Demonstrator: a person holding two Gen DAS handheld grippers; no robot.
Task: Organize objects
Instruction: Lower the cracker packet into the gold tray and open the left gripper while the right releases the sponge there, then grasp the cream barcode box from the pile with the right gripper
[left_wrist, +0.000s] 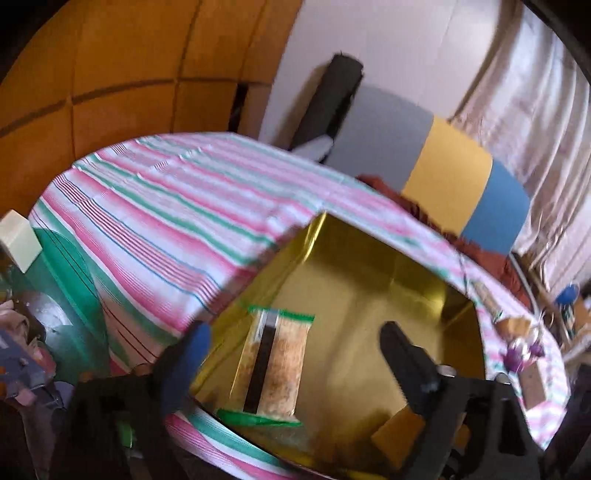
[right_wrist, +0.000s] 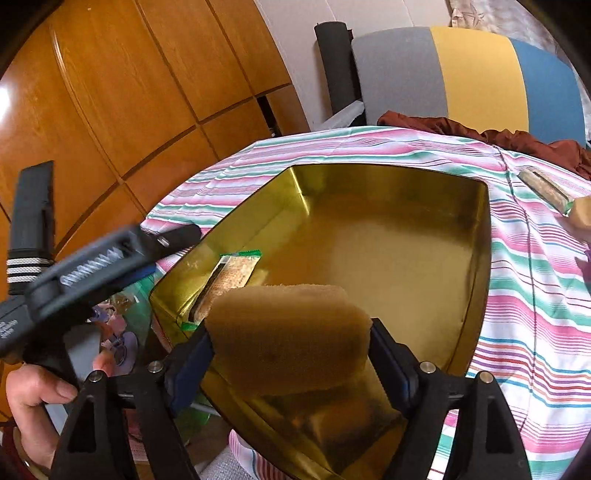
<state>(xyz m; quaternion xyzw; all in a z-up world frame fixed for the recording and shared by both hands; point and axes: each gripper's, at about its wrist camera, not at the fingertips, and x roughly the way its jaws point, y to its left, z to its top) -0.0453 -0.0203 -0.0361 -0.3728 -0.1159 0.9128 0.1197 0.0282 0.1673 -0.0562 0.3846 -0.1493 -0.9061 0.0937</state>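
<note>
Both wrist views look down, close, into gold tin (left_wrist: 354, 258) (right_wrist: 388, 236); left view blurred, seemingly from tin's left.

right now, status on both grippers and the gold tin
Right gripper shut on tan sponge block, over gold tin. Left gripper open, empty, above the tin. Snack packet lies inside. Nothing blocking.

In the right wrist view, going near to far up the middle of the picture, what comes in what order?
Right gripper shut on a tan sponge → gold tin → striped cloth → chair.
</note>
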